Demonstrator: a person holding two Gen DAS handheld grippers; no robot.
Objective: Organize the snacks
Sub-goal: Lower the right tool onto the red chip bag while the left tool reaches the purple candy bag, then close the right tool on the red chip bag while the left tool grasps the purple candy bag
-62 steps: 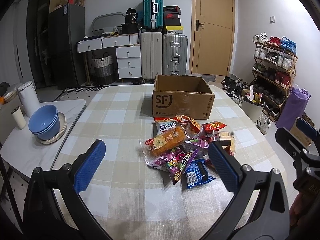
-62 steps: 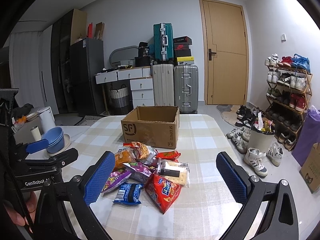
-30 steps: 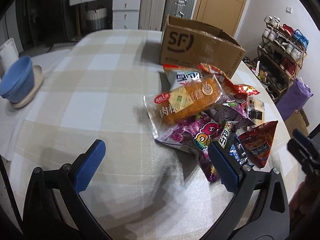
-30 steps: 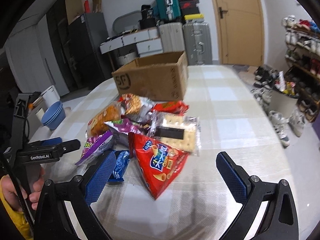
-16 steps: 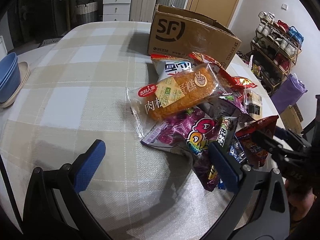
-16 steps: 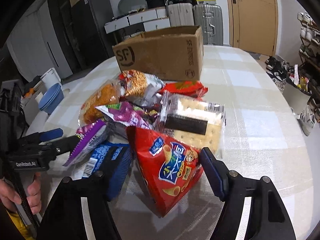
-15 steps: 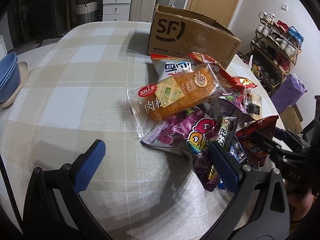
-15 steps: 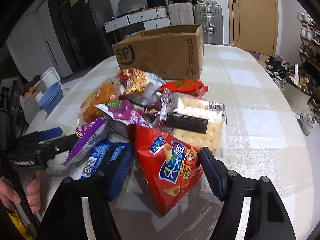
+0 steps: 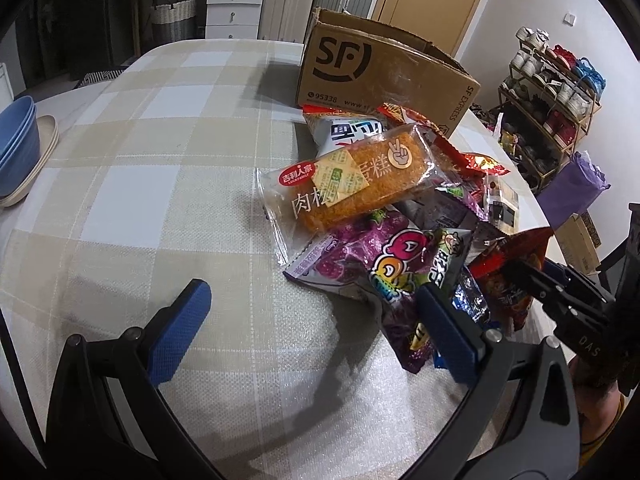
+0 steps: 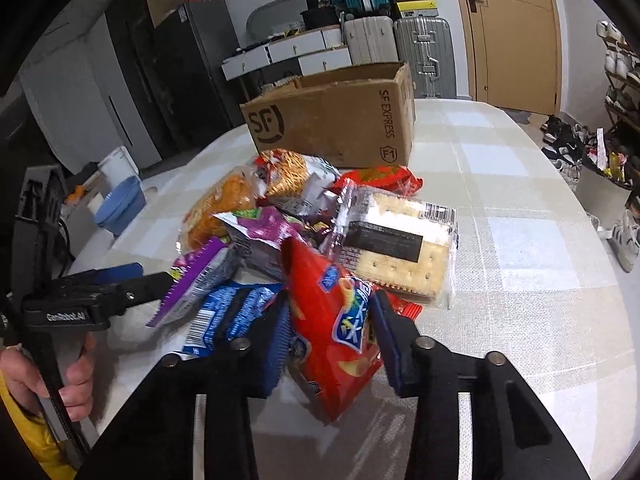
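Observation:
A heap of snack packets lies on the checked tablecloth (image 9: 140, 160) in front of an open SF cardboard box (image 10: 332, 124). My right gripper (image 10: 332, 320) has its jaws closing, and both blue pads press on the red chip bag (image 10: 320, 280) at the near edge of the heap. Beside that bag lie a cracker pack (image 10: 400, 240) and a blue packet (image 10: 236, 312). My left gripper (image 9: 316, 312) hovers open over bare cloth, left of the purple candy bag (image 9: 372, 260) and the orange cake pack (image 9: 352, 176), with nothing between its fingers.
Blue bowls (image 9: 16, 144) on a plate sit at the table's left edge. A shoe rack (image 9: 552, 92) and a purple bag (image 9: 572, 192) stand to the right beyond the table. Suitcases and drawers line the back wall.
The right gripper has come down toward the heap and its wide-open jaws have shut onto the red chip bag. The left gripper stays open and has drawn slightly nearer the heap.

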